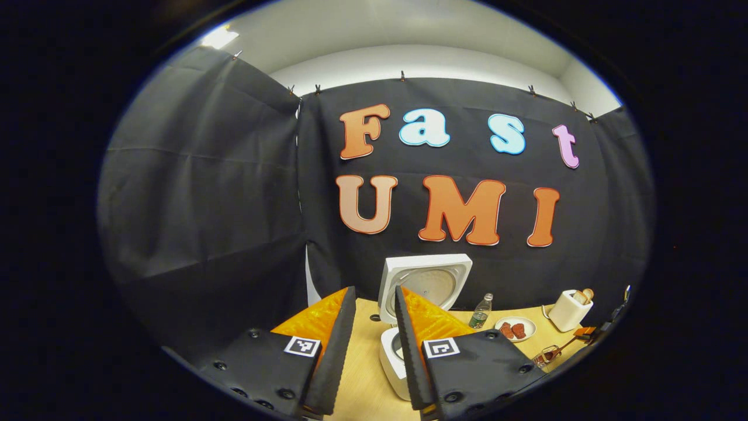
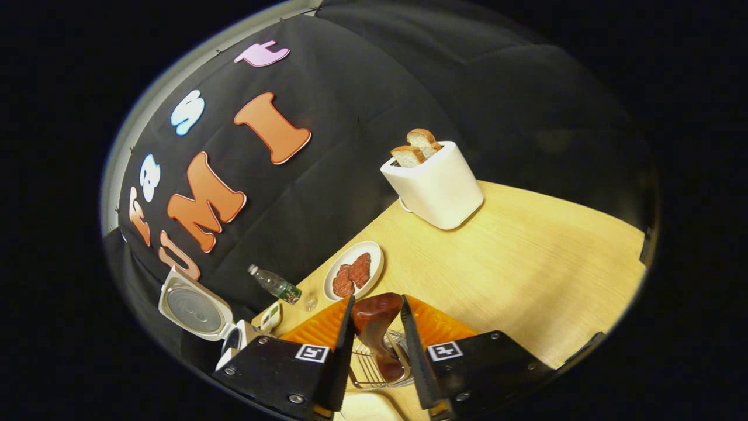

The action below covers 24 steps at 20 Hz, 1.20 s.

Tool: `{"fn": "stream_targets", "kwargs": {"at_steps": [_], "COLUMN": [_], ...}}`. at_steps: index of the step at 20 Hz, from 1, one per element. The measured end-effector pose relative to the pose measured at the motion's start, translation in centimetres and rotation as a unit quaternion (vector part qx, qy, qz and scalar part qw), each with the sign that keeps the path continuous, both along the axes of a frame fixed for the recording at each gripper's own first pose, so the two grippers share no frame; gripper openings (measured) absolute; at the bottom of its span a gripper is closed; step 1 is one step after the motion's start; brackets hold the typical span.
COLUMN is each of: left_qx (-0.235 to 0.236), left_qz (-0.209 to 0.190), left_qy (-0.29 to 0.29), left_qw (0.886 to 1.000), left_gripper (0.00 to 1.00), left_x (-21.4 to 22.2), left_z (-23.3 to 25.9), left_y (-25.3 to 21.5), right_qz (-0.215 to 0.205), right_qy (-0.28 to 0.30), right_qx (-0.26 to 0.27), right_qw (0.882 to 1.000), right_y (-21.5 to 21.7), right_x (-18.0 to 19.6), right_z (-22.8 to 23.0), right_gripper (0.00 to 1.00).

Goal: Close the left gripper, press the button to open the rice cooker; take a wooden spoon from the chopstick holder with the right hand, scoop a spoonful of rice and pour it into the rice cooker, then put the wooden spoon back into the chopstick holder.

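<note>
Left gripper view looks over the pale wooden desk [image 1: 362,374] at the white rice cooker [image 1: 403,351], whose lid [image 1: 425,283] stands raised toward the booth wall. The left gripper [image 1: 375,327] hovers above the near side of the cooker with its jaws parted and nothing between them. Beyond the cooker stand a small plastic bottle [image 1: 480,311], a white plate [image 1: 515,328] with reddish pieces on it, and a white toaster [image 1: 570,310] with bread in its slots; farther right the other gripper shows at the desk's edge, too small to judge. In the right gripper view, the right gripper [image 2: 377,327] has its jaws pressed on either side of the dark wooden spoon [image 2: 377,327], which stands upright over the wire chopstick holder [image 2: 374,368]; whether the spoon's lower end sits inside the holder I cannot tell. The rice cooker appears at lower left there, lid up.
</note>
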<state>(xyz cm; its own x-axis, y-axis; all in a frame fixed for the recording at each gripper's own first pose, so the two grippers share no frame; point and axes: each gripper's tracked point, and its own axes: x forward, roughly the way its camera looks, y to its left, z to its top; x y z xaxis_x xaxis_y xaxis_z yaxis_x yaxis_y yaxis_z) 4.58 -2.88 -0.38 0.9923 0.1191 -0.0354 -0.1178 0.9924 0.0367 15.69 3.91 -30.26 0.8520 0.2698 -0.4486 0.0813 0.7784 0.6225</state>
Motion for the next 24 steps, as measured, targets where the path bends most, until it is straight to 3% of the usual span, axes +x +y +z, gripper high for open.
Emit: {"fn": "stream_targets", "kwargs": {"at_steps": [1,4,5,8,10,17,19,24], "left_qx": [-0.001,-0.006,-0.005,-0.001,-0.007,-0.019,-0.007,0.001], "left_qz": [0.002,0.007,0.011,0.013,0.007,0.035,0.044,0.020], "left_qy": [0.001,0.004,0.004,0.007,0.013,0.006,0.008,-0.023], "left_qw": [1.000,1.000,1.000,1.000,1.000,0.999,0.999,1.000], "left_gripper": [0.47,0.51,0.47,0.53,0.89,0.92,1.00,1.00], "left_x": [-0.2,-0.6,-0.7,-1.1,-1.5,-4.2,-5.1,-5.0], "left_z": [-0.1,-0.1,-0.1,-0.1,-0.6,-1.2,-0.9,2.0], "left_y": [0.0,0.1,0.4,0.2,-0.2,-0.1,0.1,-0.4], "right_qz": [0.004,0.008,0.020,0.015,0.018,0.013,0.010,0.023], "right_qy": [-0.002,0.023,0.037,0.036,0.034,0.010,-0.009,-0.077], "right_qx": [0.005,0.031,0.041,0.031,0.014,-0.004,-0.011,-0.050], "right_qw": [1.000,0.999,0.998,0.999,0.999,1.000,1.000,0.996], "right_y": [0.2,1.0,1.4,1.2,1.3,1.3,1.4,1.8], "right_x": [0.2,0.2,-0.4,-0.1,0.0,0.4,0.5,-1.9], "right_z": [0.0,-0.7,-1.0,-1.3,-1.2,0.7,2.6,9.9], "right_gripper": [0.32,0.31,0.30,0.25,0.22,0.11,0.08,0.08]}}
